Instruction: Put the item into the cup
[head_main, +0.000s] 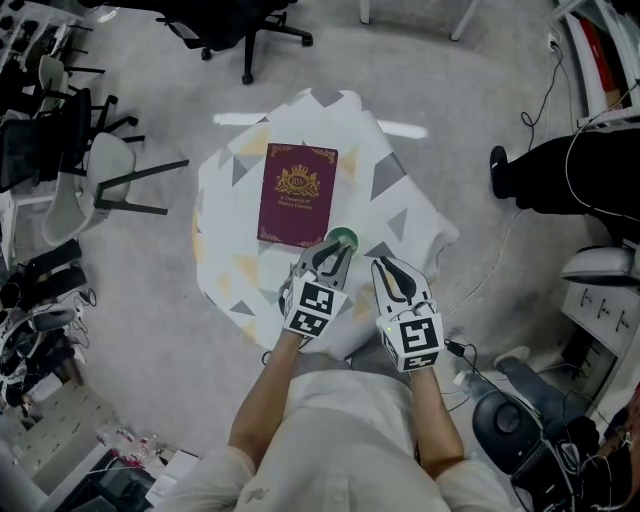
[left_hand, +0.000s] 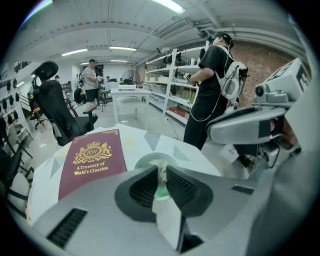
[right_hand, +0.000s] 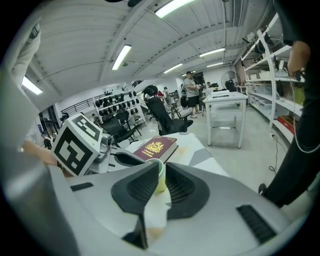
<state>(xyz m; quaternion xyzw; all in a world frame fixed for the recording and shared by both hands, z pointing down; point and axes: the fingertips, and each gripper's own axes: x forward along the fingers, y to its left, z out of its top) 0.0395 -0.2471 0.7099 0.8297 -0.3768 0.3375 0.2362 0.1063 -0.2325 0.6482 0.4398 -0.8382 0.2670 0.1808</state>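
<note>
Item (left_hand: 162, 174): one, small, pale and crumpled; what it is made of cannot be told. It is pinched between the jaws of the left gripper (left_hand: 160, 176), which stand narrowly apart, closed onto it, so it hangs clear of the table and straight over the cup's mouth. It is not yet inside the cup. Cup (left_hand: 148, 161): one, green, upright, open side up, standing near the table's front edge just beside the book's near corner; in the head view the left gripper's tips lie over its rim. That placement suits a straight drop, and by this reading the step in hand is the release or a short lowering first. Right gripper (right_hand: 160, 175): one, jaws drawn almost together with only a slit between them and nothing held; the cup shows beyond the slit, not in it. It hovers just beside the left gripper, apparently idle, near enough to steady the cup if it tips. Book (head_main: 297, 194): one, maroon with a gold crest, lying flat and closed behind the cup, taking no part. Table (head_main: 405, 205): one, small, covered with a white cloth with grey and yellow triangles. Grippers: two in all, each with a marker cube.
</note>
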